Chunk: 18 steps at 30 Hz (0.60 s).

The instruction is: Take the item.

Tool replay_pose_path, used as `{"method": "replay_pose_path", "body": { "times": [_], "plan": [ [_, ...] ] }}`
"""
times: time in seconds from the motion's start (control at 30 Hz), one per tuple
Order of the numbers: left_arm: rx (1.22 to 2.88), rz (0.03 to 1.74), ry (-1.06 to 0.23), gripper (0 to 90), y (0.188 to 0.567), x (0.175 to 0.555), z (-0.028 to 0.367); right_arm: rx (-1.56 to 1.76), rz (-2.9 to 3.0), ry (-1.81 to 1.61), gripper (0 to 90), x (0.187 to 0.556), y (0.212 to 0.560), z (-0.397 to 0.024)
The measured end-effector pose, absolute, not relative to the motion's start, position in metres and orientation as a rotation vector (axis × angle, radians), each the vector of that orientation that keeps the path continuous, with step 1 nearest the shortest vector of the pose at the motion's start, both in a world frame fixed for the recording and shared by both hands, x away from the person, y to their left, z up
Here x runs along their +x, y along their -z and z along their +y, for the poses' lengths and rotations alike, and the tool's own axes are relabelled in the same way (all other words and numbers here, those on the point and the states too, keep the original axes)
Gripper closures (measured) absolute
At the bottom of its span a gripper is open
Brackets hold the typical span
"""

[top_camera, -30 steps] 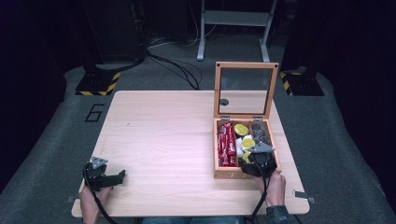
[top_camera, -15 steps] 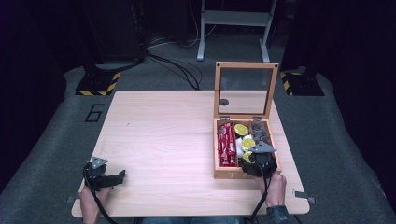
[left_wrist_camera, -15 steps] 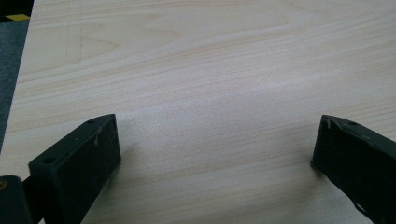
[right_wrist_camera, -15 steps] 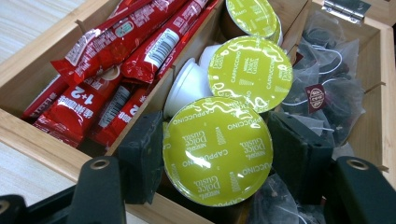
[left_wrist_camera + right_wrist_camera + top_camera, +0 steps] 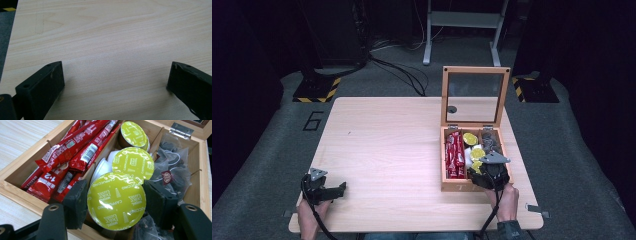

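A wooden box (image 5: pixel 444 165) stands open at the table's right, its glass lid (image 5: pixel 474 97) upright. My right gripper (image 5: pixel 482 168) reaches into its middle compartment. In the right gripper view its jaws press both sides of a coffee capsule (image 5: pixel 116 202) with a yellow-green lid, held just above the box's front rim (image 5: pixel 22 192). Two more capsules (image 5: pixel 132 162) lie behind it. Red sachets (image 5: pixel 72 152) fill the left compartment and dark tea bags (image 5: pixel 172 165) the right one. My left gripper (image 5: pixel 342 190) rests open over bare wood (image 5: pixel 112 50) at the table's front left.
The light wooden table (image 5: pixel 387 145) is bare between the two grippers. Grey carpet surrounds it, with black stand bases marked in yellow and black (image 5: pixel 314 90) and cables (image 5: pixel 402 67) on the floor beyond the far edge. A metal frame (image 5: pixel 462 20) stands at the back.
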<state>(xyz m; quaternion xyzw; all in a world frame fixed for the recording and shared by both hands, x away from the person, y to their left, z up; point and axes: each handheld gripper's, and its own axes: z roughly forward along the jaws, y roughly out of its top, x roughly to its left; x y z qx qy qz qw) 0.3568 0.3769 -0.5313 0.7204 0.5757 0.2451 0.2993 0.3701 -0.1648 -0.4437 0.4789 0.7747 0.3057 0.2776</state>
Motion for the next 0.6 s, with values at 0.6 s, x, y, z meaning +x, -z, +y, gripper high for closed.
{"method": "replay_pose_path", "body": {
  "times": [0.6],
  "plan": [
    [1.913,1.529,-0.651,0.6,0.531,0.357,0.377,1.241,2.058,-0.887,37.3,0.365,0.430,-0.159]
  ]
}}
